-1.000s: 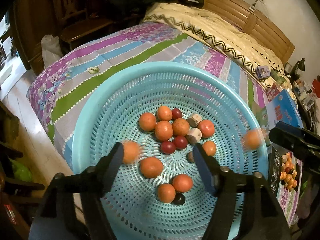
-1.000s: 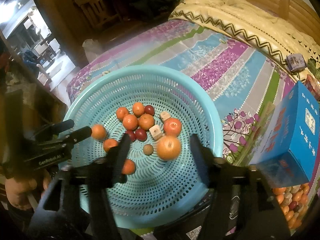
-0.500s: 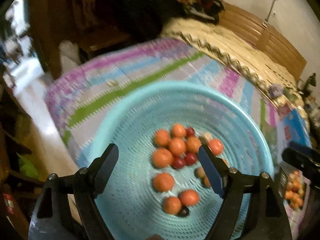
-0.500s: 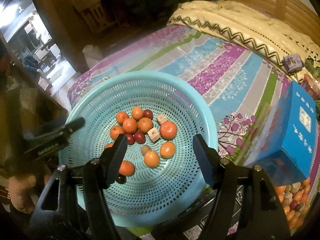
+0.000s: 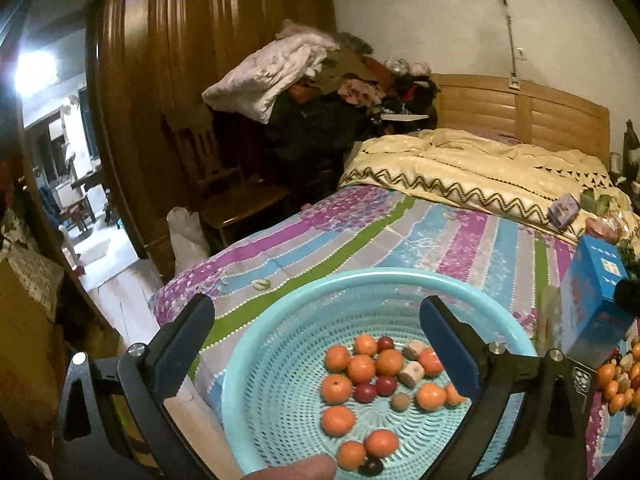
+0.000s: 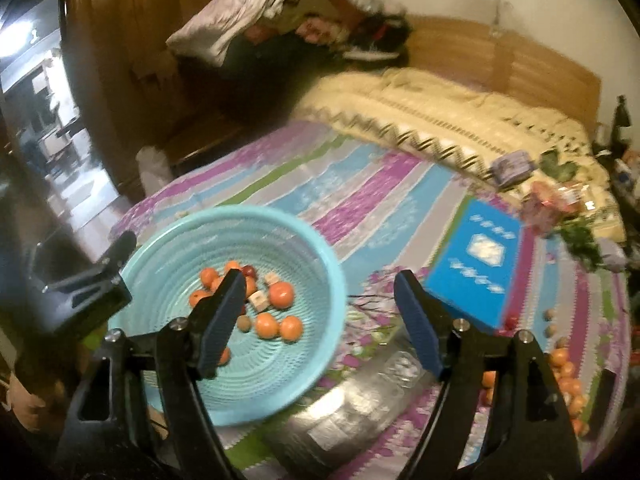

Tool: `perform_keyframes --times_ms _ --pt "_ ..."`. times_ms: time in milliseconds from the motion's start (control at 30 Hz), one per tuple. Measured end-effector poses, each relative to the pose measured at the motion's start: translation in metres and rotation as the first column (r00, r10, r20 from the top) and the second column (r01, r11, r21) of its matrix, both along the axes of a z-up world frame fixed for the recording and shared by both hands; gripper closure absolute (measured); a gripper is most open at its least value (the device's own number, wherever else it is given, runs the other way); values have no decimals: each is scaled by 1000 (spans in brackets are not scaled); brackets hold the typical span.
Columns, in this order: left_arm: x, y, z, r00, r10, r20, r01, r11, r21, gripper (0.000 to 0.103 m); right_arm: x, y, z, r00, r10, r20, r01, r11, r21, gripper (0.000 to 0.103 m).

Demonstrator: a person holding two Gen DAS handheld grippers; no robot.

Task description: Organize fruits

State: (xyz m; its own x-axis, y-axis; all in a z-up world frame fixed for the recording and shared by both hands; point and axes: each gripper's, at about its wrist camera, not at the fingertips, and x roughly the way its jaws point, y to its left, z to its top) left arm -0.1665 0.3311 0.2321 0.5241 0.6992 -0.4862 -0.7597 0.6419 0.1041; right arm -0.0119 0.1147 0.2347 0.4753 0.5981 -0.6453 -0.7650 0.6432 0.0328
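1. Right wrist view: right tongs are released and empty, hanging over the bed. The loose fruits still to sort lie on the bedspread at about 4 o'clock, so this hand looks nearer.
2. Basket with its sorted fruit pile sits at 9 o'clock, just beside the left finger.
3. Left tongs are also released, hovering above the basket, holding nothing.
4. Blue box at 1 o'clock crowds the path; open bedspread beyond at 12 o'clock.
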Motion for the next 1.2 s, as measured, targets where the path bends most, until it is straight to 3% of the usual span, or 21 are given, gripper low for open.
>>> perform_keyframes --times_ms 167,333,667,1000,1200 --pt "4 -33 13 999 -44 28 44 999 9 0 -5 -33 15 996 -64 69 63 998 24 24" --pt "8 -77 23 994 -109 30 108 993 47 0 -10 -72 21 981 -146 130 141 989 41 13" --pt "42 -170 17 954 -301 4 301 954 4 0 -4 -156 0 958 -275 86 273 962 27 12" --pt "78 -262 -34 849 -523 -67 511 847 -145 0 -5 -233 -42 918 -397 13 397 917 -26 12" --pt "89 -317 -57 765 -635 -108 606 767 -211 0 -10 -275 -66 885 -465 -41 462 885 -52 12"
